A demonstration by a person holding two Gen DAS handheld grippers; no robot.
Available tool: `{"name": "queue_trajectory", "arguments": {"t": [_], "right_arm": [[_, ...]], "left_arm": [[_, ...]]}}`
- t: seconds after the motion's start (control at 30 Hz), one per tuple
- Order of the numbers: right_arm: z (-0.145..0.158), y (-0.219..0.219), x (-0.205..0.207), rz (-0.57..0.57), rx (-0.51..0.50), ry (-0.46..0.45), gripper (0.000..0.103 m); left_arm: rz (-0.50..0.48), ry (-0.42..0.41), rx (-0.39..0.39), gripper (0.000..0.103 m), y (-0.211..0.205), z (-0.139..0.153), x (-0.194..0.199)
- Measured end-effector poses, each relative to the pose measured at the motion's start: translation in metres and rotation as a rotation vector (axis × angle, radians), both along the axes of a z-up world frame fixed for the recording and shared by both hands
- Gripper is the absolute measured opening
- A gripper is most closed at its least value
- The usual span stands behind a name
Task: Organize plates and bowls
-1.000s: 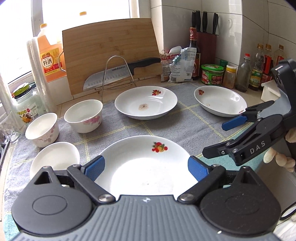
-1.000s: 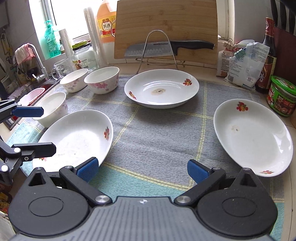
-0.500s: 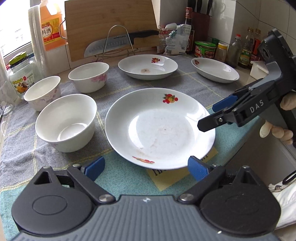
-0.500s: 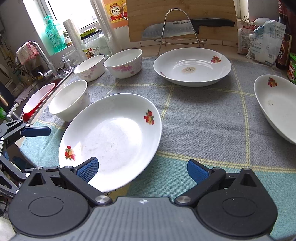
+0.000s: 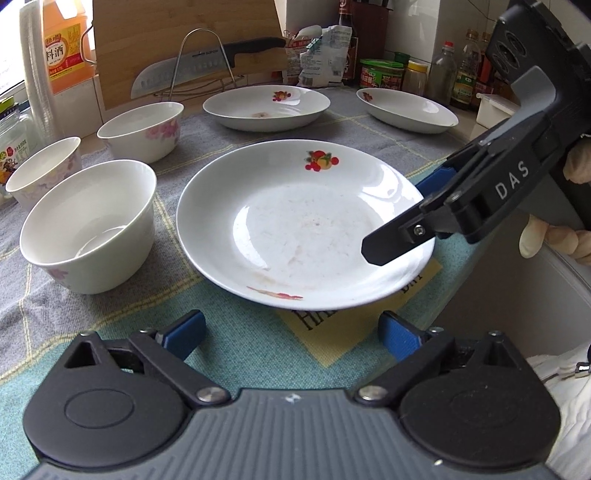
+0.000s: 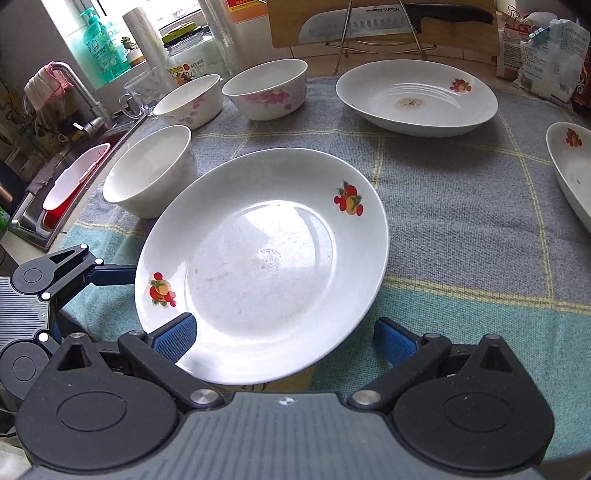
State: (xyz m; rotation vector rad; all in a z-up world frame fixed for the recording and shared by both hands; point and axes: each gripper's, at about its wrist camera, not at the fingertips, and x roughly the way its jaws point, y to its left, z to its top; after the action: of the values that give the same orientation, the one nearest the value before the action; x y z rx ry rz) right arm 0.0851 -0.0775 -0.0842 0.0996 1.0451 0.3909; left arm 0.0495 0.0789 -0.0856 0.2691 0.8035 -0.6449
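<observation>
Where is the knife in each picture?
Left wrist: knife at top centre, on the wire rack.
Right wrist: knife at the top edge, right of centre.
Shared landmark: the wooden board behind it.

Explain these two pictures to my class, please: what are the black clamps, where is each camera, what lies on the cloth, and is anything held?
Each clamp is a hand-held two-finger gripper with a camera looking along its fingers. One picture comes from the left gripper, the other from the right gripper. On the cloth lie three plates and three bowls; the near plate sits beside a bowl. Both grippers are open. The right one straddles the near plate's rim but holds nothing.
</observation>
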Motion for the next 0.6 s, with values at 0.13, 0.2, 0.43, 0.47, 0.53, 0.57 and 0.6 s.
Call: {"name": "queue_trajectory", "arguments": {"t": [0.13,0.2,0.43,0.47,0.53,0.57,0.6], "right_arm": [[0.0,0.002,0.007,0.02,-0.015,-0.003,0.103],[0.0,0.004,0.014,0.029,-0.023,-0.004,0.103],[0.0,0.003,0.032,0.068,-0.017,-0.005,0.103],[0.001,0.002,0.035,0.066,-0.005,-0.002,0.103],[0.001,0.0,0.041,0.063,0.014,0.009,0.103],[0.001,-0.001,0.044,0.067,0.021,0.013,0.103],[0.001,-0.001,0.046,0.076,0.024,0.016,0.103]], "left_arm": [[-0.007,-0.025,0.007,0.102,-0.004,-0.003,0.003],[-0.007,-0.03,0.004,0.103,-0.005,-0.003,0.006],[-0.02,-0.046,-0.007,0.103,-0.007,-0.005,0.011],[-0.022,-0.047,-0.008,0.103,-0.007,-0.005,0.011],[-0.031,-0.058,-0.015,0.103,-0.006,-0.006,0.011],[-0.035,-0.064,-0.019,0.103,-0.006,-0.006,0.01],[-0.038,-0.067,-0.022,0.103,-0.006,-0.006,0.01]]}}
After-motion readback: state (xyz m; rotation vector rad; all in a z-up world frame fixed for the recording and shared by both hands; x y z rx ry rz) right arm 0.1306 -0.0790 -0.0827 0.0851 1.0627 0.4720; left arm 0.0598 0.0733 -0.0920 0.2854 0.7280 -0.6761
